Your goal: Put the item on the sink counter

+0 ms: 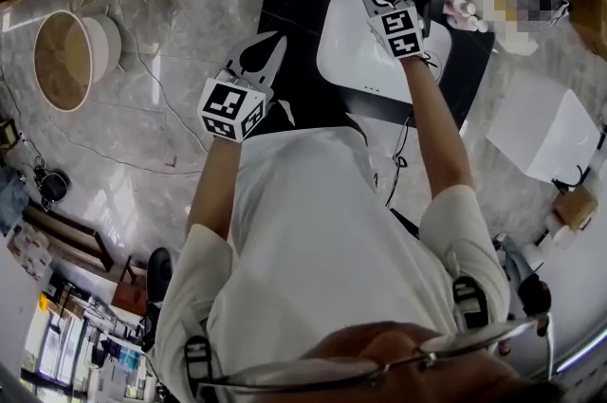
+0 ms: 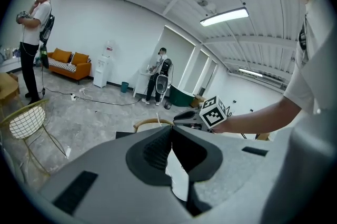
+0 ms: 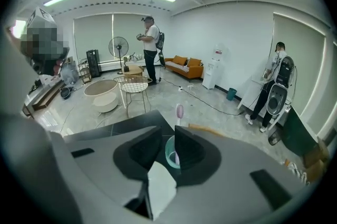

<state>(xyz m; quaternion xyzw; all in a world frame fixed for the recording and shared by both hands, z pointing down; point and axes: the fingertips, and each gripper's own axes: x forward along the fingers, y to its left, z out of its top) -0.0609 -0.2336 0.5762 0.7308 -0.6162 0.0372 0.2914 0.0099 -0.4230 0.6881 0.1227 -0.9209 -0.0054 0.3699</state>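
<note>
Ahead, toothbrush (image 3: 179, 111) in teal cup (image 3: 169, 155)

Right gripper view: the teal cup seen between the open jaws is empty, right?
Not empty. In the right gripper view, a toothbrush with a pink head stands upright in the teal cup seen between the open jaws of the right gripper.

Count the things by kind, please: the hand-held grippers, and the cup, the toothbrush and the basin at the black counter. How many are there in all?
Grey two-jaw grippers: 2 (left gripper, right gripper)
Teal plastic cup: 1
Pink-headed toothbrush: 1
White rectangular basin: 1
Total: 5
</note>
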